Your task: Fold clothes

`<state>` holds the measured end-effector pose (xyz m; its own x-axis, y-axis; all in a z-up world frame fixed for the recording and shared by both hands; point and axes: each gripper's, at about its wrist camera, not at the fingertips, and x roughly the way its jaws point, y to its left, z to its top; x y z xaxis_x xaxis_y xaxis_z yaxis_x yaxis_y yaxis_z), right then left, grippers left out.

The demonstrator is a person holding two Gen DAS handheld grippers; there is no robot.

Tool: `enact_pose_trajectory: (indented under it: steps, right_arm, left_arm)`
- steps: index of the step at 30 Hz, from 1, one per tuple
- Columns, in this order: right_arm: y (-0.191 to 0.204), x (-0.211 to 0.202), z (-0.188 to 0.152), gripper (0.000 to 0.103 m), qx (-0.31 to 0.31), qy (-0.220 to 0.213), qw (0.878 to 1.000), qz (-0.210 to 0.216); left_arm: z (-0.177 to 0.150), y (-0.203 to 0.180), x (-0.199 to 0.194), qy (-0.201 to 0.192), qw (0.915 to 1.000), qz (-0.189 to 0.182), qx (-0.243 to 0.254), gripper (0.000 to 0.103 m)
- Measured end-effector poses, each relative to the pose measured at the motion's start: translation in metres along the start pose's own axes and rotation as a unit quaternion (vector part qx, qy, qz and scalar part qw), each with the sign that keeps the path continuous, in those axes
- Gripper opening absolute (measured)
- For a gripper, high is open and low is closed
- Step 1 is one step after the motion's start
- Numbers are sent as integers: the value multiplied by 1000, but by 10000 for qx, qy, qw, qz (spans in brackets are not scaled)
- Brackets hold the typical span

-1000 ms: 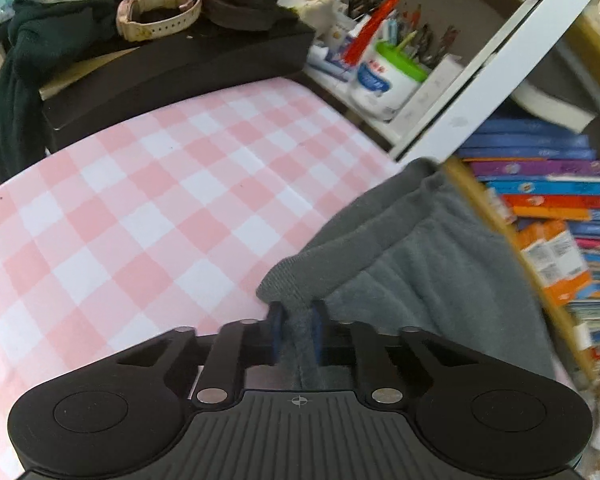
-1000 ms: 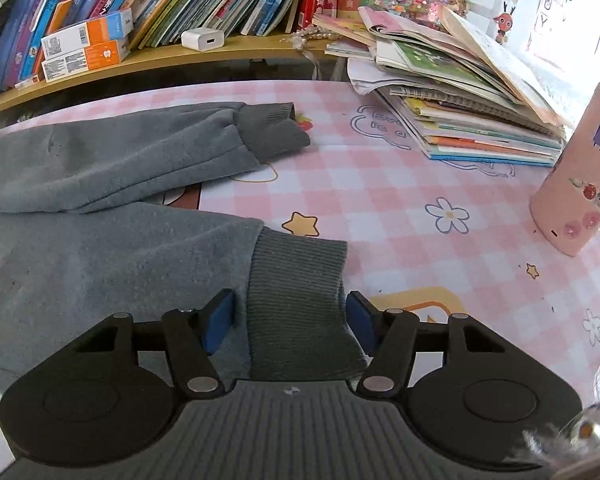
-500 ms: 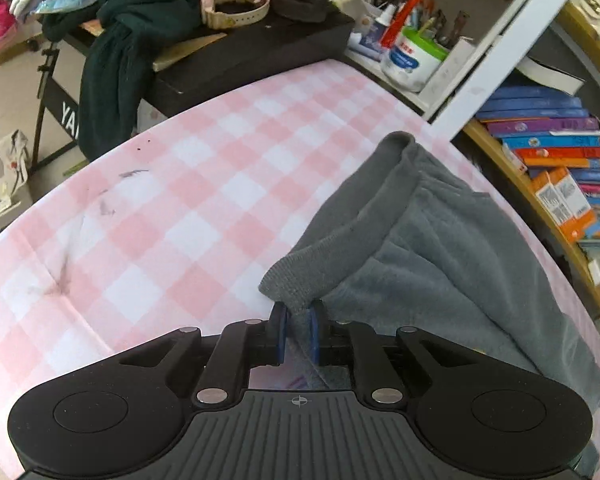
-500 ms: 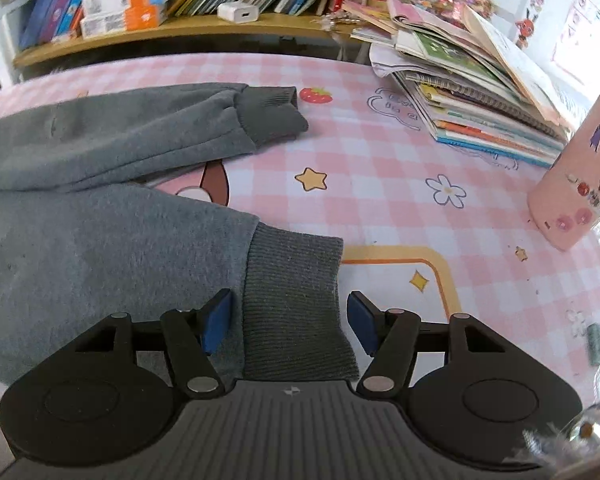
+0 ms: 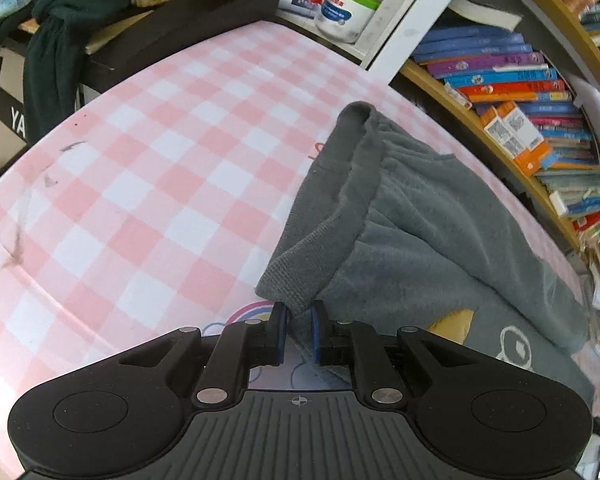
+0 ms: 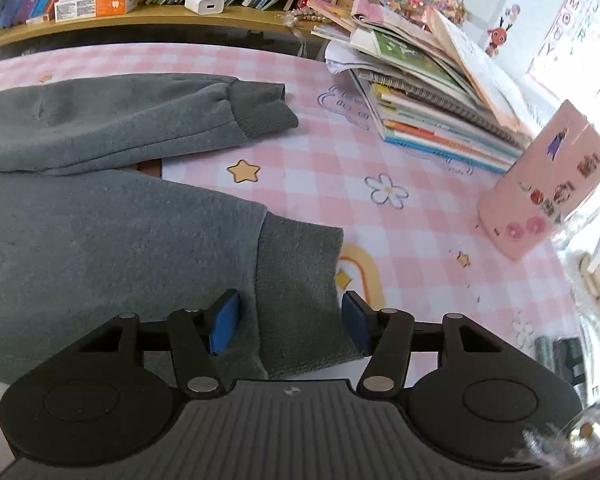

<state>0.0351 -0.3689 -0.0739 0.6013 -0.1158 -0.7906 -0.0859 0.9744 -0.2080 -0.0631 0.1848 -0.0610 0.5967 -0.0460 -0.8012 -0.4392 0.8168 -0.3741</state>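
Note:
A grey sweatshirt (image 5: 428,240) lies on the pink checked tablecloth (image 5: 148,184). My left gripper (image 5: 298,330) is shut on the ribbed hem corner (image 5: 296,280) of the sweatshirt and holds it lifted off the cloth. In the right wrist view the sweatshirt (image 6: 100,248) lies flat, one sleeve (image 6: 140,120) stretched toward the right with its cuff (image 6: 266,110) on the table. My right gripper (image 6: 290,320) is open, its blue pads on either side of the ribbed cuff (image 6: 300,280) of the nearer sleeve.
A bookshelf (image 5: 512,92) runs along the table's far edge. A stack of books (image 6: 432,100) and a pink box (image 6: 548,184) stand at the right. A black box (image 5: 168,28) with dark clothing and a white jar (image 5: 346,12) sit beyond the far left end.
My left gripper has pulled back and up with the hem, so more tablecloth and sweatshirt show. My right gripper has stayed open around the cuff and barely shifted.

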Motion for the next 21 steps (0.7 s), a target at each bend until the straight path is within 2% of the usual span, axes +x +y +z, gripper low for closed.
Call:
enact_pose_trajectory:
  steps: [3,6,9,14,18,21]
  right_arm:
    - [1,-6,0,66,65,-53,9999,73]
    - [2,-20,4,72,163,-396,9991,30]
    - [12,-23,13,71,304,-557,9972,386]
    - [43,-19,21,70,110,-610,9935,951]
    - [66,-13,21,70,-59,-500,9911,1235]
    - [74,-10,18,70,-73,-425,9908,1280]
  left_arm:
    - [-2,-1,-15,-74,9996,240,93,39]
    - [3,-8,-37,-628,9965,402,384,40]
    - [17,-19,-37,-1096,9916,324,605,39]
    - [50,-55,8,-1045,9887,37,1072,38]
    - [66,-73,46,-749,9889,175,1274,38]
    - [70,-76,63,-574,9881,246,1404,36]
